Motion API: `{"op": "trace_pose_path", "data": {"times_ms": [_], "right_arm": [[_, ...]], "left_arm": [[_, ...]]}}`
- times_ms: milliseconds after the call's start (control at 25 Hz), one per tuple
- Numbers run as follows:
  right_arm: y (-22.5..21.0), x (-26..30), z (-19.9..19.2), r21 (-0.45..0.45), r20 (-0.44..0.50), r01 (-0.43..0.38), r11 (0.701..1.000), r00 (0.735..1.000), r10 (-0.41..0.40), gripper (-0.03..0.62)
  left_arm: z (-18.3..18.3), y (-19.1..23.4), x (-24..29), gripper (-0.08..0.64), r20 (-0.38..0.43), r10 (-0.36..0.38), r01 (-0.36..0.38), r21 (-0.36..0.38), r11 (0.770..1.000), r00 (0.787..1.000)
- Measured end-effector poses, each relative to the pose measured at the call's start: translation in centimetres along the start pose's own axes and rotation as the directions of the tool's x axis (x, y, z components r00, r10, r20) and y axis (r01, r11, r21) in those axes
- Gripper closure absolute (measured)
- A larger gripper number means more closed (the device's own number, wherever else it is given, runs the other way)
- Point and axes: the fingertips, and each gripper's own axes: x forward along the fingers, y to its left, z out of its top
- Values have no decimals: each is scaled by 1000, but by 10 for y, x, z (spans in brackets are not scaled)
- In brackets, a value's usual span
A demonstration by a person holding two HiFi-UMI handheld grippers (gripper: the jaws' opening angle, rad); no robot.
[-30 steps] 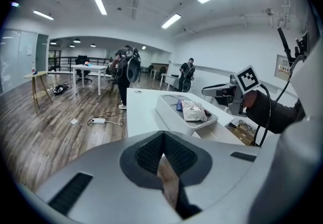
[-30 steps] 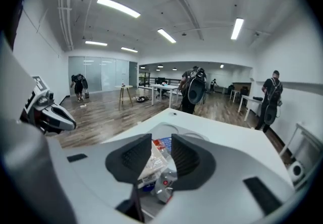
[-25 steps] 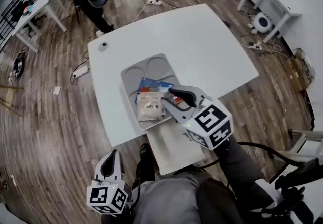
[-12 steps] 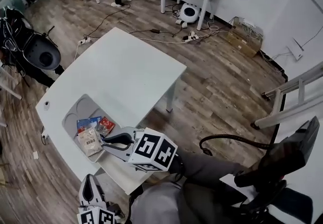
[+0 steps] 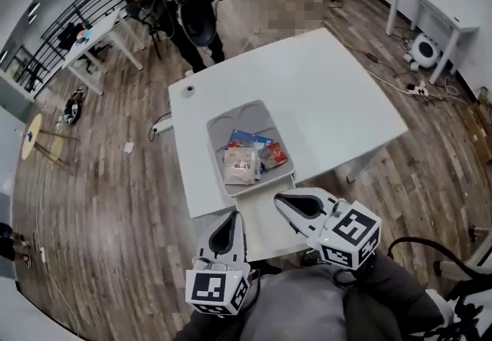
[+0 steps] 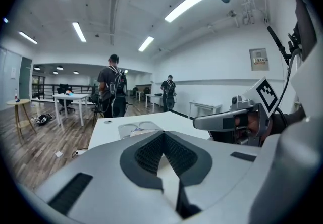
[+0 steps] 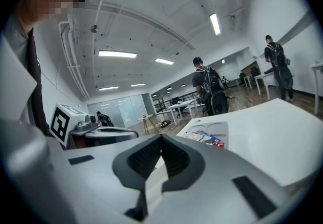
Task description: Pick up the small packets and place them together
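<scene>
The head view looks steeply down from well above onto the white tabletop (image 5: 330, 94) and the grey tray (image 5: 231, 118), with the left gripper (image 5: 229, 223) and the right gripper (image 5: 286, 201) close under it at the bottom edge. Each gripper view sits low and close behind its own jaws, facing almost level across the tabletop into the room beyond. All three views share the tray, and each gripper view catches the other gripper at its side.
</scene>
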Motion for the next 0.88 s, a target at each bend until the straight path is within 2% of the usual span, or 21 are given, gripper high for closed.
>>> {"op": "trace_pose_path", "data": {"times_ms": [200, 560, 880], "right_arm": [[-2, 18, -5, 1, -9, 10, 1000, 1000, -10, 586], [-9, 27, -12, -28, 7, 22, 999, 1000, -21, 586], [-23, 24, 4, -22, 37, 63, 998, 997, -62, 586]], "left_arm": [[0, 20, 5, 560, 0, 46, -46, 13, 999, 999], [-3, 24, 13, 560, 39, 54, -56, 41, 998, 998], [32, 20, 27, 560, 101, 37, -46, 96, 994, 994]]}}
